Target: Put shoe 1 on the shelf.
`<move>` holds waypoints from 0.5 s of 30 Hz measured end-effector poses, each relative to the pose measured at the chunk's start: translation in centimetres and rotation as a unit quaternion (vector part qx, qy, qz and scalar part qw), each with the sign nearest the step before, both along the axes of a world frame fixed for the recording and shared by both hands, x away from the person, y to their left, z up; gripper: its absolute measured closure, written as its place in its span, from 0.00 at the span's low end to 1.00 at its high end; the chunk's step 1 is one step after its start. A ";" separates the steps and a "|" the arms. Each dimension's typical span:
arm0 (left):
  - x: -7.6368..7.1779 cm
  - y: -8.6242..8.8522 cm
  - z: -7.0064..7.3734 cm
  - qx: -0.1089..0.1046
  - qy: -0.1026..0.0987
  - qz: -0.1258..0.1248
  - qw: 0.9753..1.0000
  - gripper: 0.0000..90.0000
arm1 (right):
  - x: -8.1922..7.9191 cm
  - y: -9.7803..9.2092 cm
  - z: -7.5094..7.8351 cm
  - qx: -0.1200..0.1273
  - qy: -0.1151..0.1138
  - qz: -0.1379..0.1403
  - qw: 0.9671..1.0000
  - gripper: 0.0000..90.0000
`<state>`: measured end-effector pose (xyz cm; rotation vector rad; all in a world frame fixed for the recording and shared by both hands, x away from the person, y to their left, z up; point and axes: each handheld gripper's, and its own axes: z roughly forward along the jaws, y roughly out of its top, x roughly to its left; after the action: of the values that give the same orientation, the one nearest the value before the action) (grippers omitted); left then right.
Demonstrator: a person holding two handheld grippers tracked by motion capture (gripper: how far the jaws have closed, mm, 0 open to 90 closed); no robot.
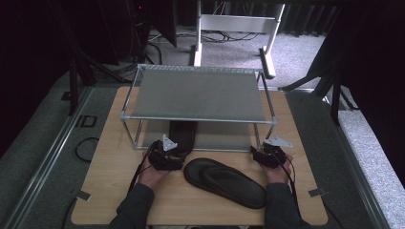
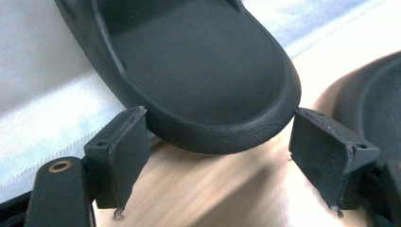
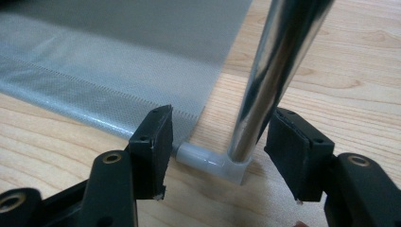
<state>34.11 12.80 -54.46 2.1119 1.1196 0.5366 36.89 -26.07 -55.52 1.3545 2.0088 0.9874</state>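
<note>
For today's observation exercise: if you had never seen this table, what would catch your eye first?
First, the two-tier metal-framed rack with grey mesh shelves, at the back of the wooden table. Next, the black rubber slipper lying loose in front, and its twin part-way on the lower shelf, its heel between the open left gripper jaws. The open right gripper straddles the rack's chrome corner post.

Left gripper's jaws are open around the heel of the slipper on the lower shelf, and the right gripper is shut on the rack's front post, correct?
Not quite. The right gripper is open: its jaws stand either side of the rack's front post without clamping it, as the right gripper view shows. The rest holds.
</note>
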 end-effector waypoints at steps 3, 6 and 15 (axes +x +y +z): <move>0.5 -0.2 -0.1 -0.007 0.000 -0.002 1.000 0.25 | 0.0 0.0 0.0 0.001 0.001 0.000 1.000 0.46; 1.0 -0.4 -0.1 -0.008 0.000 -0.001 1.000 0.25 | 0.0 0.0 0.0 0.002 0.001 0.000 1.000 0.46; 1.8 -0.3 -0.4 -0.029 -0.005 0.005 1.000 0.25 | 0.1 -0.1 0.0 0.002 0.000 0.005 1.000 0.49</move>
<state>35.93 12.46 -54.90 2.0529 1.1287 0.5131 36.95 -26.16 -55.51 1.3488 2.0160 0.9965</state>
